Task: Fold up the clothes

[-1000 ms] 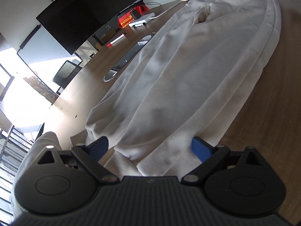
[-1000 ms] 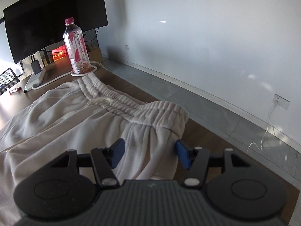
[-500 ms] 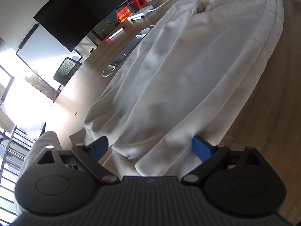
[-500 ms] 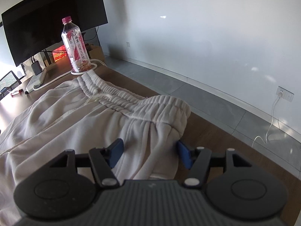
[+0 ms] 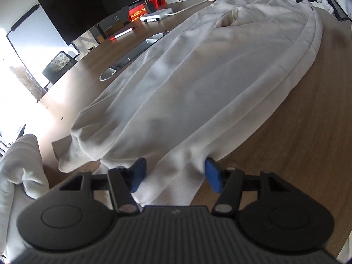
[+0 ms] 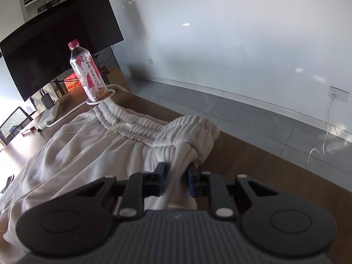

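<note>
1. My left hand-held gripper body cuts off the near end of the pants; I can't see where the leg cuffs end under it.
2. My right hand-held gripper hides the fabric below its pads the same way.
3. Pale cloth at far left of the left view is cut off by the frame, can't make out what it is.
4. The pants lie stretched along the wooden table, waistband at the far end, just beside a water bottle.
5. Bare table right of the pants in the left view, open room there. In the right view the table edge runs close behind the waistband corner, floor beyond.
6. Power strip, red pen and monitor sit well apart from the pants.
7. Left hand-held gripper: jaws moderately apart, leg-end fabric between them and touching the pads, not pinched tight.
8. Right hand-held gripper: jaws narrow, clamped on a bunched fold at the waistband corner.
</note>
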`<state>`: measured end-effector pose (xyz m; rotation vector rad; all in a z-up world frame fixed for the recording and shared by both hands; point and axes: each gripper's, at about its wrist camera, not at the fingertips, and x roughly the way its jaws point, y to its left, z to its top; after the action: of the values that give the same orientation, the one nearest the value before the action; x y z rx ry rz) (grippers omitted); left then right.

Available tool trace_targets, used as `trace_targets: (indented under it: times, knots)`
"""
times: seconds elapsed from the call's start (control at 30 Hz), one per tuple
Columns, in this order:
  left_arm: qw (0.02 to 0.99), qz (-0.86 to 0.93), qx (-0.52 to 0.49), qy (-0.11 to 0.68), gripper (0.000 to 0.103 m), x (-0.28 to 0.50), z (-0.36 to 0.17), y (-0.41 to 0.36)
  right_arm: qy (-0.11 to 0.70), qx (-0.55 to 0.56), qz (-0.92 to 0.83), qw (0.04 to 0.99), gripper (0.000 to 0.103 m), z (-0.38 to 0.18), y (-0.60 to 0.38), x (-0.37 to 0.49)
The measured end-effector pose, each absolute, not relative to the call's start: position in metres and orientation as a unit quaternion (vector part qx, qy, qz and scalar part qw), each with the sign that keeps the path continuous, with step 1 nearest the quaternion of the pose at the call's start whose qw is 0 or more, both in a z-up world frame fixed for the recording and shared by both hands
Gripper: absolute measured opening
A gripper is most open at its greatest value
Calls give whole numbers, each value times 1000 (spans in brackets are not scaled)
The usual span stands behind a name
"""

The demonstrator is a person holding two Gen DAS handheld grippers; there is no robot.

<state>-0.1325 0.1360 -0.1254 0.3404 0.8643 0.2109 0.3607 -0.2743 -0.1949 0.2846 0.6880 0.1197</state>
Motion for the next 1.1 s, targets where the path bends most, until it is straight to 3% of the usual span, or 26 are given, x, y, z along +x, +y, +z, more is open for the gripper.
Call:
trace_targets:
  times: [0.1, 0.5, 0.6, 0.7, 0.73, 0.77, 0.8, 0.87, 1.1]
  knots:
    - [901, 139, 157, 379, 8, -136, -119, 130, 309, 136, 82, 938, 8, -179, -272, 357]
    - [923, 251, 115, 270, 7, -133, -47, 147, 254, 143, 173, 941, 5, -79, -198, 434]
    - [922, 275, 41, 271, 7, -119, -36, 186, 273, 145, 189, 932, 5, -59, -154, 480]
    - [911, 303, -29, 276, 9, -94, -37, 228, 293, 103, 202, 929, 16, -54, -94, 527]
    - [905, 321, -51, 273, 12, -87, -41, 243, 308, 93, 204, 925, 30, -57, -81, 539]
    - [899, 345, -76, 259, 22, -85, -43, 253, 321, 85, 201, 922, 46, -61, -71, 548]
    - [892, 369, -101, 242, 44, -85, -45, 261, 325, 85, 192, 922, 54, -64, -68, 550]
    - [886, 385, -137, 220, 70, -92, -47, 268, 319, 88, 188, 925, 72, -74, -71, 541]
    - [889, 398, -106, 199, 81, -115, -61, 252, 316, 91, 155, 932, 83, -134, -126, 481]
